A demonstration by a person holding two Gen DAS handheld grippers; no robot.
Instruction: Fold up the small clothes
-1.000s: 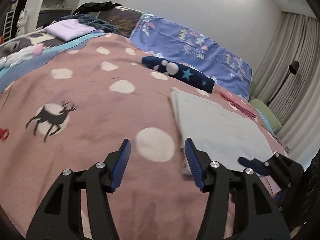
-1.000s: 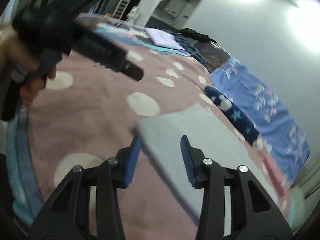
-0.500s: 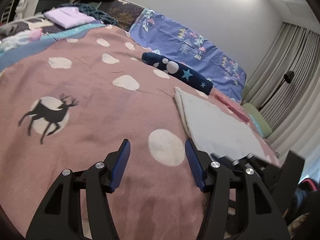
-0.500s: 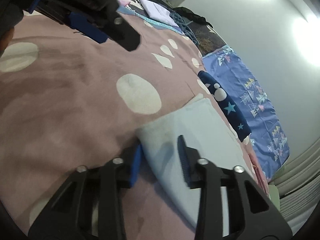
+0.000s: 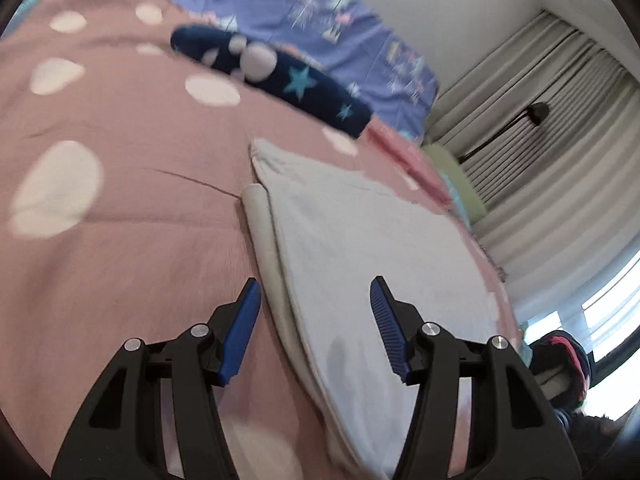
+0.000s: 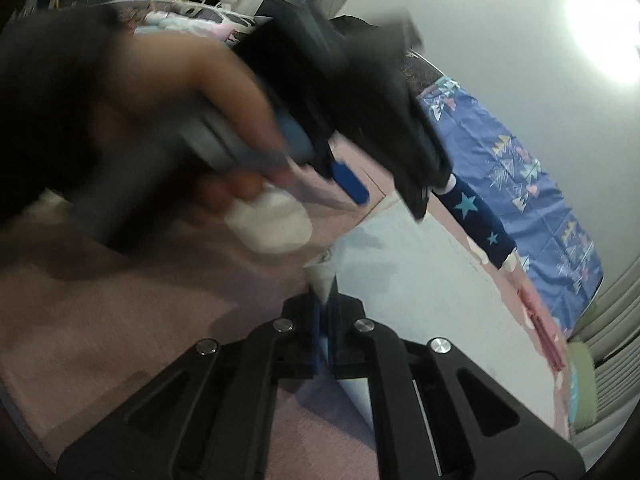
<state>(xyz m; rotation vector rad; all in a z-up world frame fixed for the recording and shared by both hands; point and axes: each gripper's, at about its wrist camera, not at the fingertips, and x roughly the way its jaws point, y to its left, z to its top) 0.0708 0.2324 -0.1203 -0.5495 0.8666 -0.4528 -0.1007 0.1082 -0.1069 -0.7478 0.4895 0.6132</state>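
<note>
Fingers of my right gripper (image 6: 325,300) have just closed, pinching the pale cloth's (image 5: 360,248) near corner on the pink bedspread (image 5: 120,220); my left gripper (image 5: 314,320) hovers half-open astride its left edge, cloth running toward one o'clock.

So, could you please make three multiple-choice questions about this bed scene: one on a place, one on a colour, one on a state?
1. Where does the pale blue cloth lie?
A. on the pink blanket
B. on the floor
C. on a chair

2. What colour are the spots on the blanket?
A. green
B. white
C. black

3. How is the right gripper?
A. wide open over the blanket
B. shut on the cloth's corner
C. holding a pillow

Answers:
1 A, the cloth lies flat on the blanket.
2 B, white spots dot the pink.
3 B, its jaws have just been closing and now pinch the cloth's corner.
</note>
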